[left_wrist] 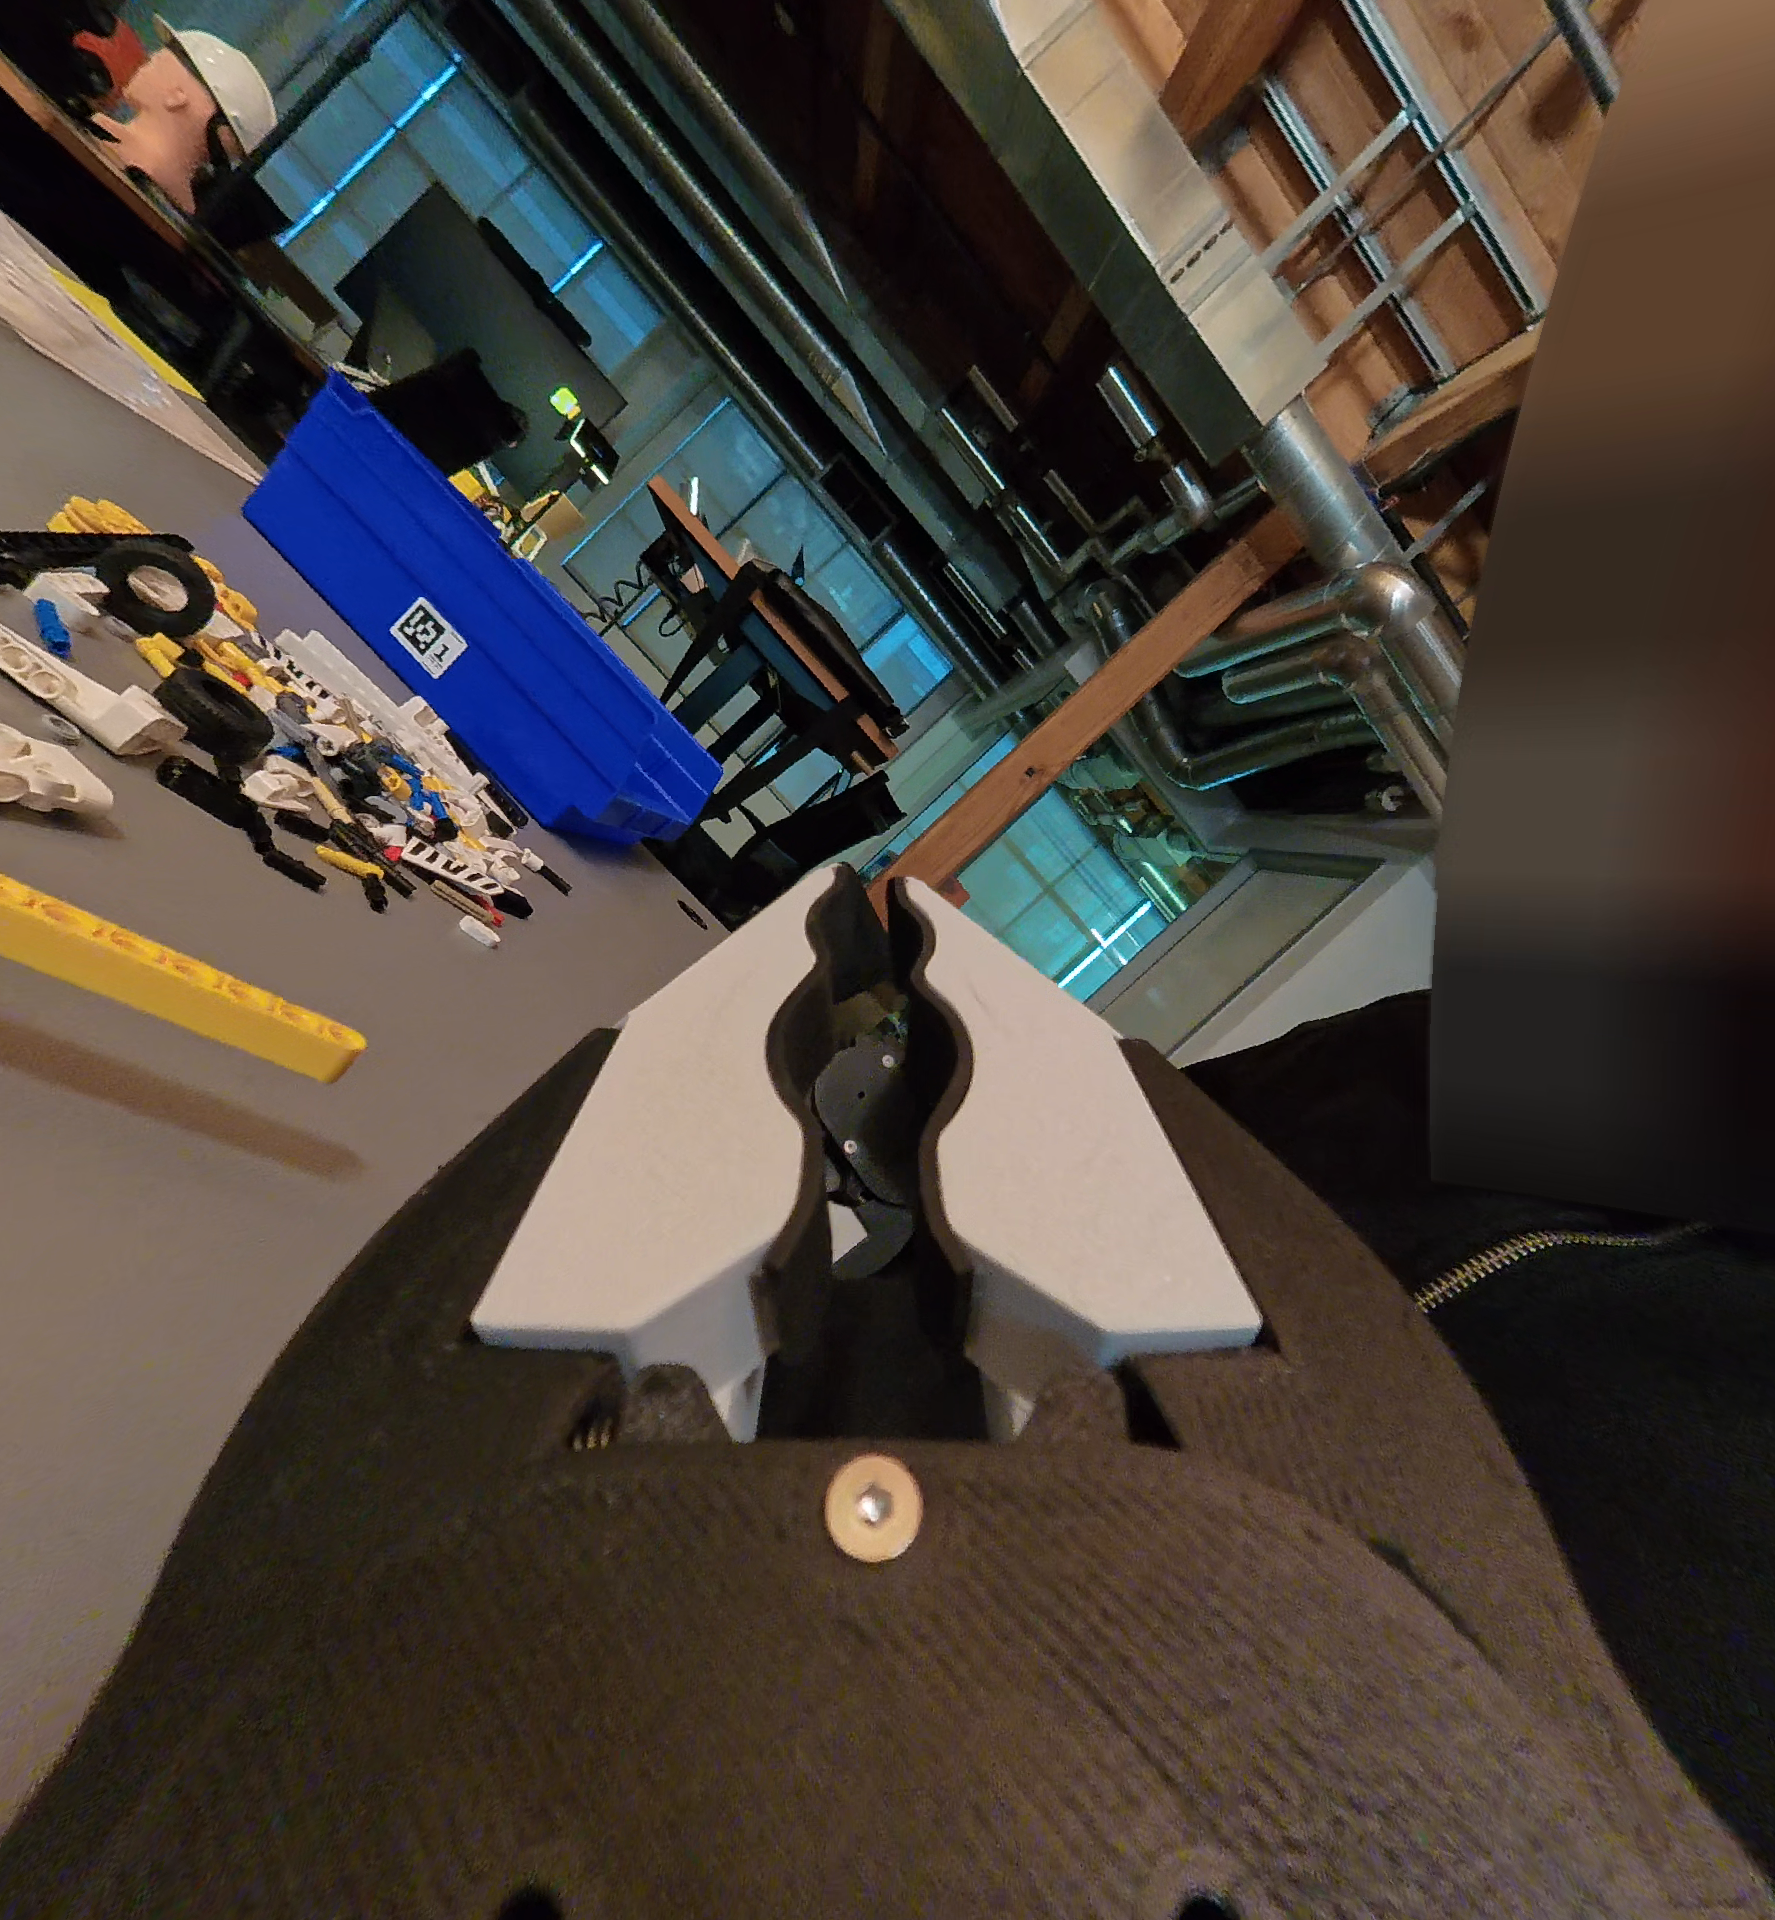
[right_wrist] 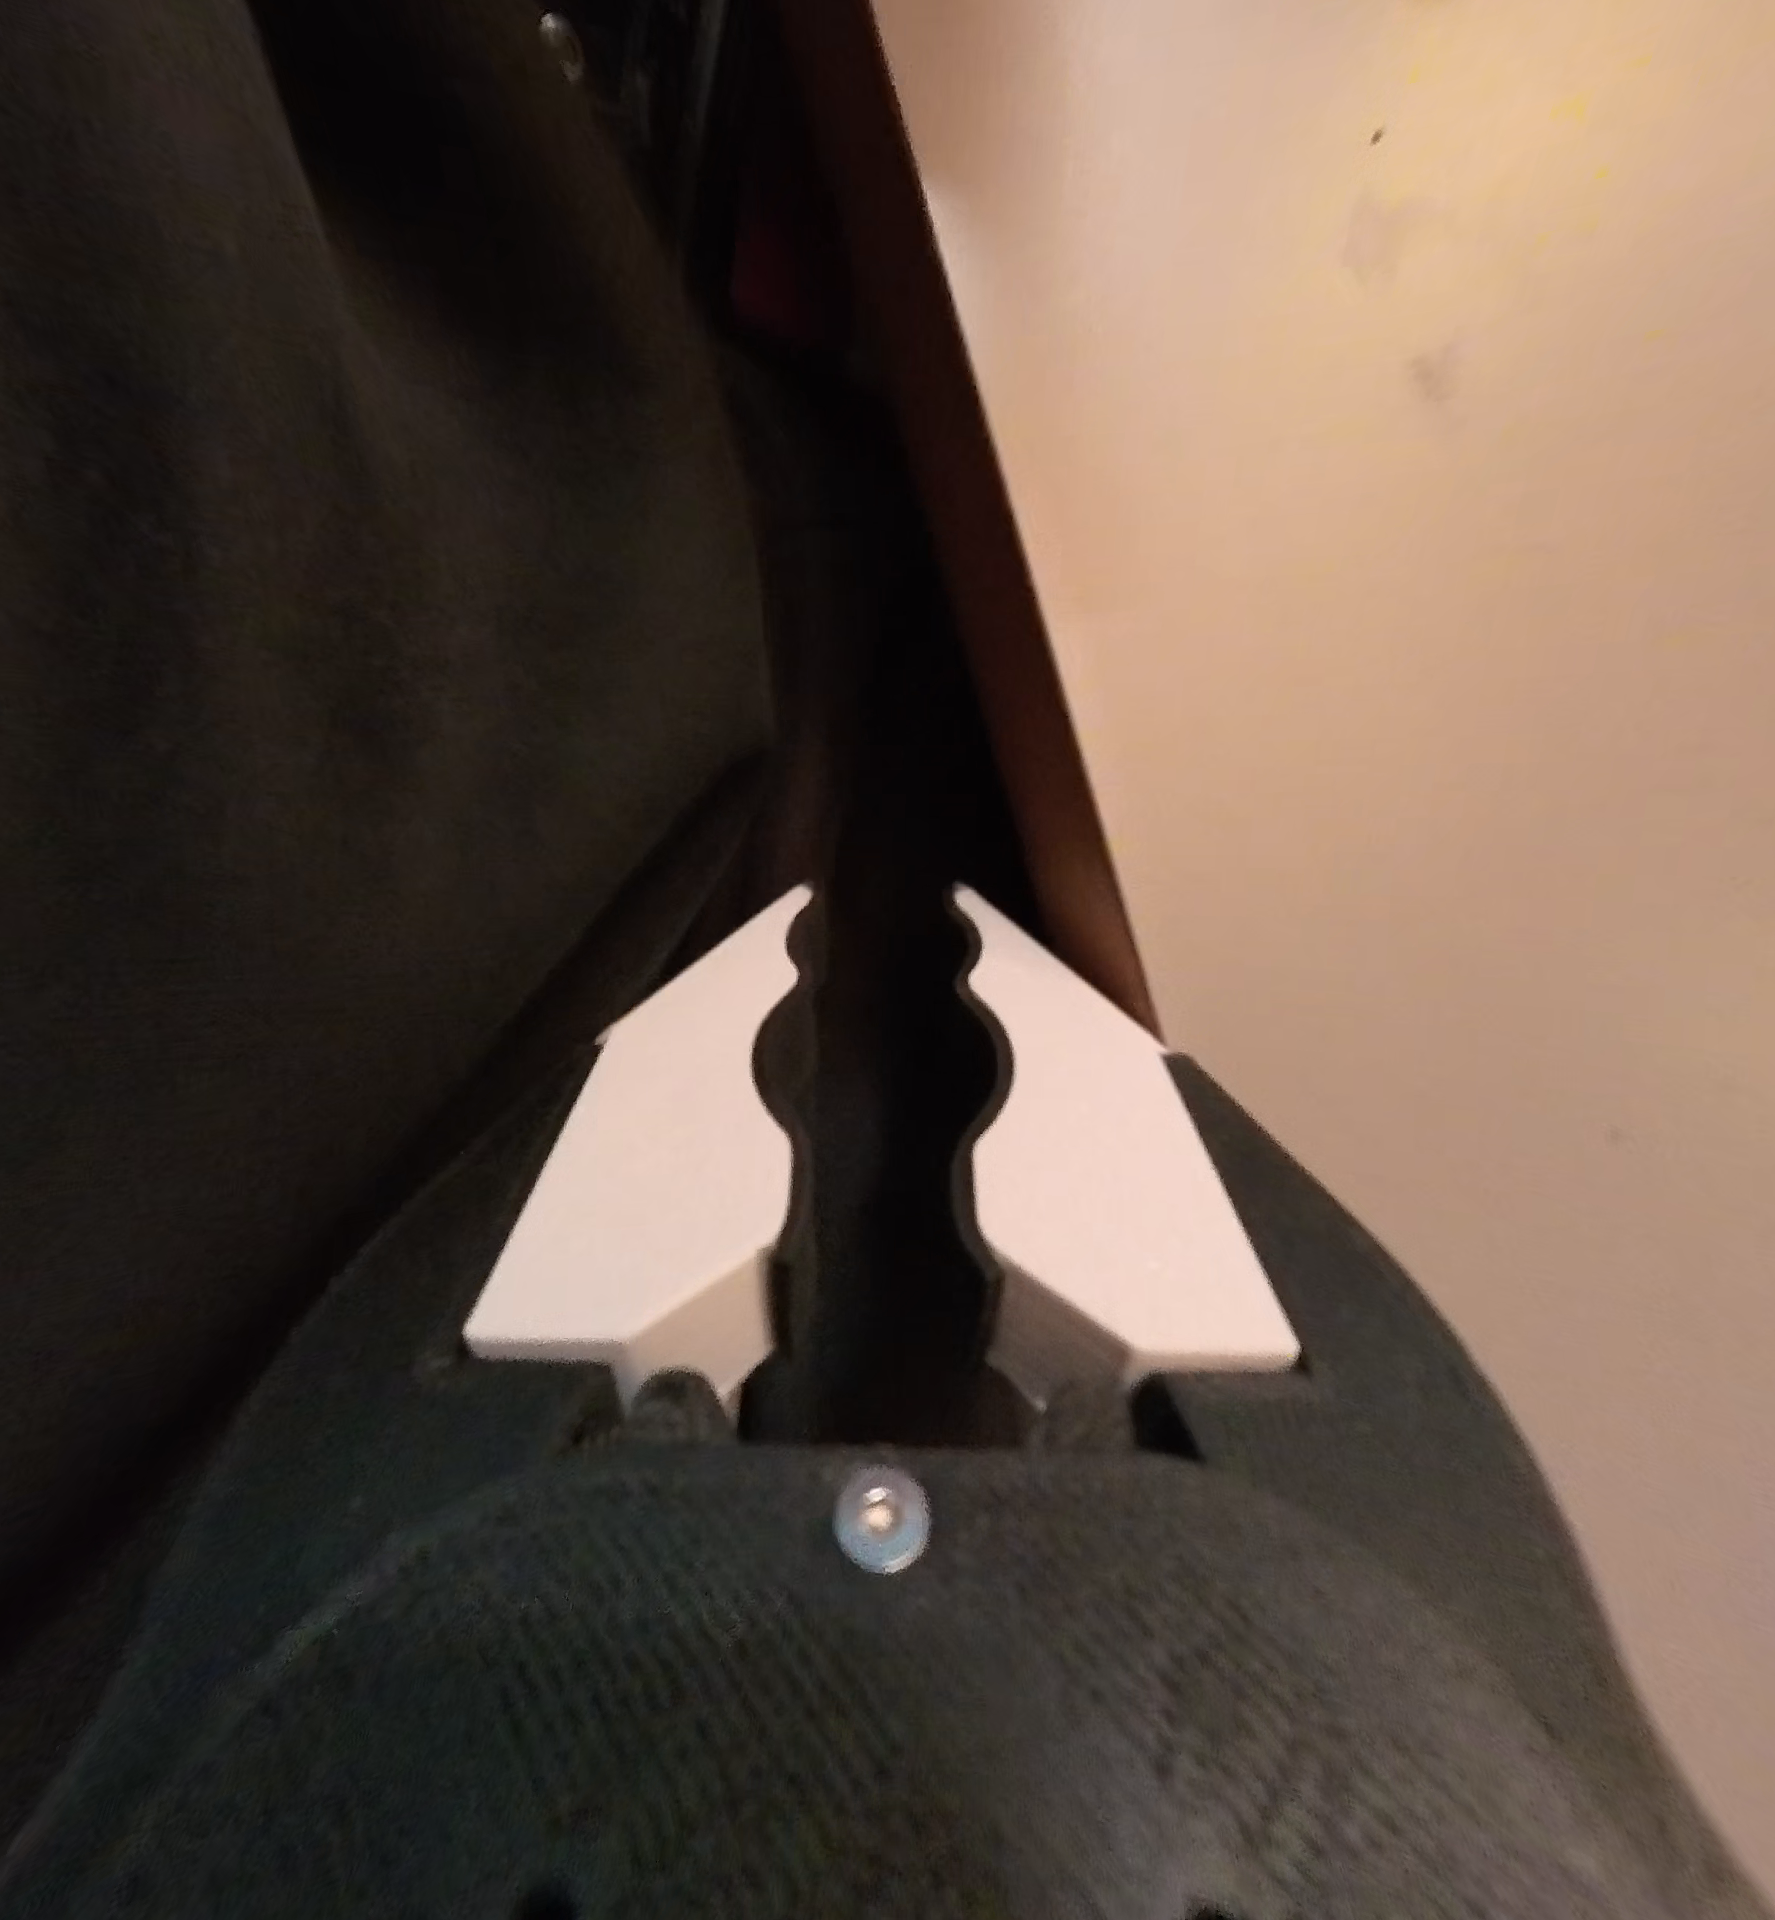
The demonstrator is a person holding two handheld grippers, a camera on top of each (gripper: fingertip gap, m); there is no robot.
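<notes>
Left fingers (left_wrist: 867, 894) clenched empty beside brick pile (left_wrist: 343, 748), right fingers (right_wrist: 883, 904) parted, dark cloth (right_wrist: 291, 520).

Workshop or maker-lab interior, industrial in build: exposed silver metal ducts and pipes (left_wrist: 1330, 582) run under heavy brown timber beams (left_wrist: 1101, 717), with tall glass partition windows (left_wrist: 1049, 894) lit blue-green behind. A grey flat table (left_wrist: 239, 1195) carries a deep blue plastic storage bin (left_wrist: 509, 644) with a square code sticker, beside a loose heap of small plastic construction-toy parts (left_wrist: 343, 769) in white, black and yellow, small black tyres and a long yellow holed beam (left_wrist: 135, 966) among them. Further back stand dark metal-framed work desks (left_wrist: 769, 665) and a white hard hat (left_wrist: 228, 83) on a shelf.
</notes>
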